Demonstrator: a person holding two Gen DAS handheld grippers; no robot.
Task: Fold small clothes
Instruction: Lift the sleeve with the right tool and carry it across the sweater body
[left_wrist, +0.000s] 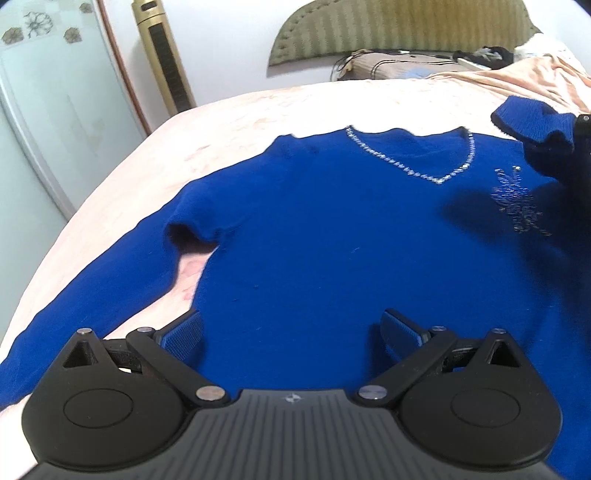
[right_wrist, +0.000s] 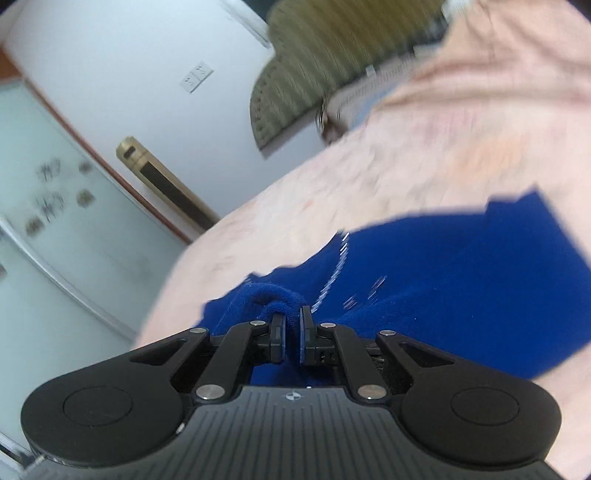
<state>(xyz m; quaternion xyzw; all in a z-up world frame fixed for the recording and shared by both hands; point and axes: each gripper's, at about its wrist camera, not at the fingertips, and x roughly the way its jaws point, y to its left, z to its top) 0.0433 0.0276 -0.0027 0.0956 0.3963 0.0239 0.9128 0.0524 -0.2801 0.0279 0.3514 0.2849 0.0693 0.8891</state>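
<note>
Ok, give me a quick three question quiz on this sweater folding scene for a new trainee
1. True or false: the left gripper is clamped on the blue sweater.
2. Which part of the sweater is pinched in the right gripper? A. the hem B. a sleeve cuff C. the neckline trim
3. Fill in: the sweater lies spread on a pale pink ____.

Key
1. False: its jaws stand wide open above the fabric, with nothing between the pads.
2. B: the ribbed cuff end is bunched between the nearly shut jaws and lifted over the sweater's chest.
3. Bedspread.
</note>
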